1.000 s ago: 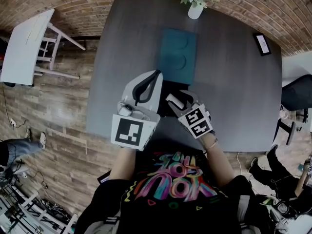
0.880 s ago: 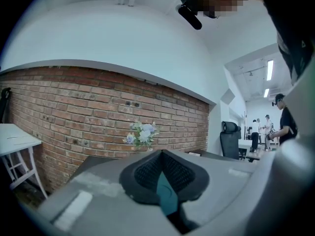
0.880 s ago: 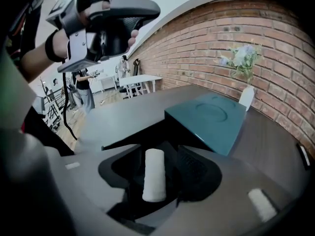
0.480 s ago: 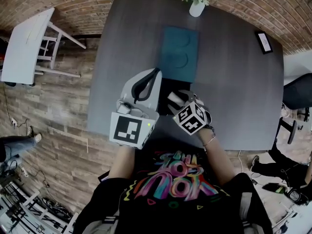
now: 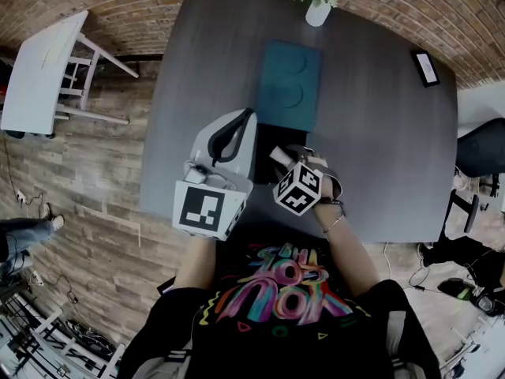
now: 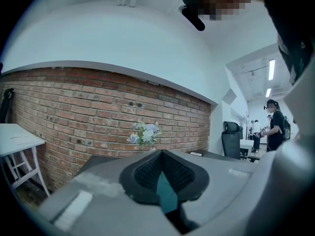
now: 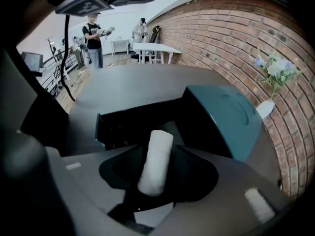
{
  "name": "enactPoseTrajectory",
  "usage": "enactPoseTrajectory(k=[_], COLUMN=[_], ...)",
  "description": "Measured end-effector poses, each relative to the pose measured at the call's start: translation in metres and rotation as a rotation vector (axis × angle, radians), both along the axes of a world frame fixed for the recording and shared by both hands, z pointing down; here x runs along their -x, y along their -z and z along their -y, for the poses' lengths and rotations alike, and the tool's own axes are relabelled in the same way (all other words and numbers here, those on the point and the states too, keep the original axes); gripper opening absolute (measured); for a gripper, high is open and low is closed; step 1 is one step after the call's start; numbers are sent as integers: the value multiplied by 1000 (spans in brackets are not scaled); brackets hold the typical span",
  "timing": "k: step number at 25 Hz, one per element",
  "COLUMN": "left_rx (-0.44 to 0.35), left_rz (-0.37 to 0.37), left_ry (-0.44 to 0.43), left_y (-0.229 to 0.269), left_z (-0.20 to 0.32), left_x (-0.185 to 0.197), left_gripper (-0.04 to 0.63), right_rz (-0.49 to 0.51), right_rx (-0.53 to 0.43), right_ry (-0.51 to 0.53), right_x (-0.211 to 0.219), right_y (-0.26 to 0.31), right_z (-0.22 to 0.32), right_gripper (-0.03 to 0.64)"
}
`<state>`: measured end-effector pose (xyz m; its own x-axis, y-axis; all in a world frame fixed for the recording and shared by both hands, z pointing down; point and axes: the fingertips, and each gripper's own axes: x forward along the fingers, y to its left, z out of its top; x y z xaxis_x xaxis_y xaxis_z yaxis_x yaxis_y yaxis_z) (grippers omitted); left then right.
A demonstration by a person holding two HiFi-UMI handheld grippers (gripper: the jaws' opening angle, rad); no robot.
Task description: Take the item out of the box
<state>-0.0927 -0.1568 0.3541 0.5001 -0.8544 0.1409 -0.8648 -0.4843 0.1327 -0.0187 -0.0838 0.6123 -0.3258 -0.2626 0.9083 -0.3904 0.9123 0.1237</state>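
Observation:
A black open box (image 5: 269,144) stands on the dark table (image 5: 379,148), its teal lid (image 5: 290,85) lying just beyond it. My right gripper (image 5: 289,163) is over the box's near right part, pointing steeply down. It is shut on a white roll (image 5: 282,161). In the right gripper view the white roll (image 7: 156,161) stands between the black pads, above the black box (image 7: 123,127) and beside the teal lid (image 7: 224,117). Its jaws have just been closing on the roll. My left gripper (image 5: 252,113) is shut, held level at the box's left, with nothing between its pads (image 6: 147,170).
A vase of flowers (image 5: 317,10) stands at the table's far edge, and a small framed card (image 5: 424,71) lies at the far right. A white side table (image 5: 39,69) is on the left, a black chair (image 5: 481,152) on the right. People stand in the background.
My right gripper has rolled and tipped further down, sinking a little toward the box with the white roll still in it. The left gripper has stayed put.

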Motion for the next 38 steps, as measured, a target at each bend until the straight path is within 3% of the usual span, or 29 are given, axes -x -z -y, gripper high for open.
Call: enactPoseTrajectory(k=[6, 17, 29, 38], left_rx=[4, -27, -52, -55], left_rz=[-4, 7, 27, 28], left_ry=[7, -13, -7, 3], left_y=[-2, 2, 8, 10], left_z=[-2, 0, 2, 5], left_x=[1, -5, 6, 14], left_gripper=[2, 2, 2, 2], right_rz=[-86, -105, 15, 123], right_rx=[-3, -20, 18, -15], right_ry=[22, 37, -26, -86], right_x=[-3, -6, -5, -8], right_y=[-6, -7, 4, 36], right_z=[2, 4, 2, 10], right_gripper=[151, 130, 124, 124])
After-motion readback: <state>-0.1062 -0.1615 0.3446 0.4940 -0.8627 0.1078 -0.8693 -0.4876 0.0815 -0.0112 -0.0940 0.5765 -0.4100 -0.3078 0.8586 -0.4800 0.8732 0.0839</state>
